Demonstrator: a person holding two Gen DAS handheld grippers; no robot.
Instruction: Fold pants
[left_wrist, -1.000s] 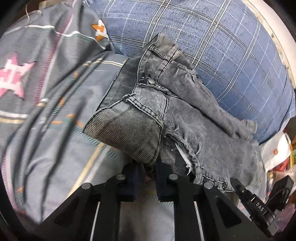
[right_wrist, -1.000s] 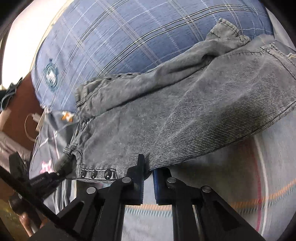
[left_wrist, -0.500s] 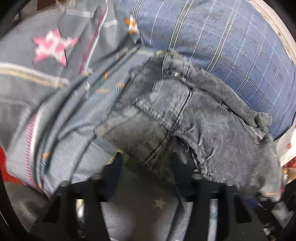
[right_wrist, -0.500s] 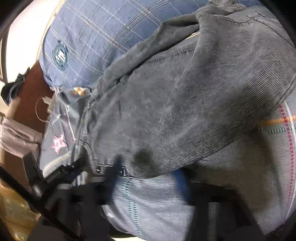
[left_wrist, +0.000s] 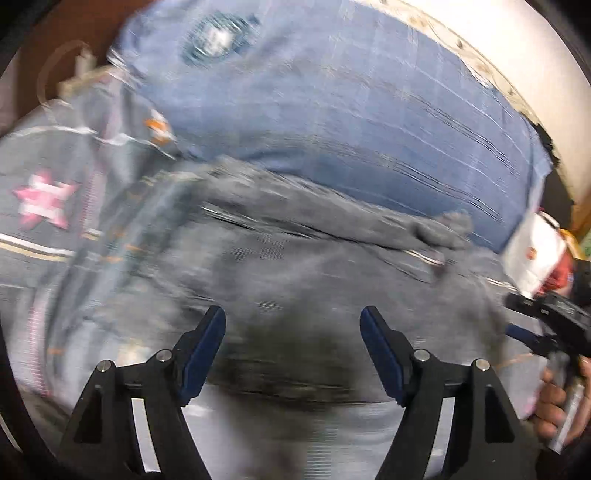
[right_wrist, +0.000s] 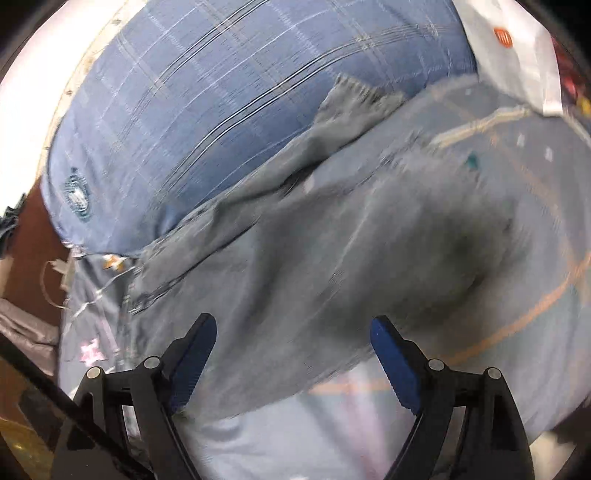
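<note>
- Pants (left_wrist: 332, 295): grey washed denim, lying on the bed in front of a blue plaid pillow (left_wrist: 369, 122); both views are motion-blurred, so seams and buttons are hard to make out; one leg end (right_wrist: 351, 99) rests up against the pillow
- Left hand-held gripper (left_wrist: 293, 332): jaws spread wide, nothing between the blue pads; it hovers above the near edge of the denim
- Right hand-held gripper (right_wrist: 293, 341): likewise spread wide and empty; it also shows at the right edge of the left view, held in the person's hand (left_wrist: 554, 402)
- Handling, our judgement: denim is soft but fairly thick and heavy for cloth; it will drape and hold a crease, and it is not slippery; we would pinch it at a hem, waistband or folded edge, where stacked layers give the pads something firm
- Bed: covered by a grey sheet (left_wrist: 48, 236) with thin stripes and a pink star; soft ground, so the cloth may drag it into wrinkles
- Room: pale wall behind the pillow; a white packet (right_wrist: 517, 48) lies at the sheet's far corner
</note>
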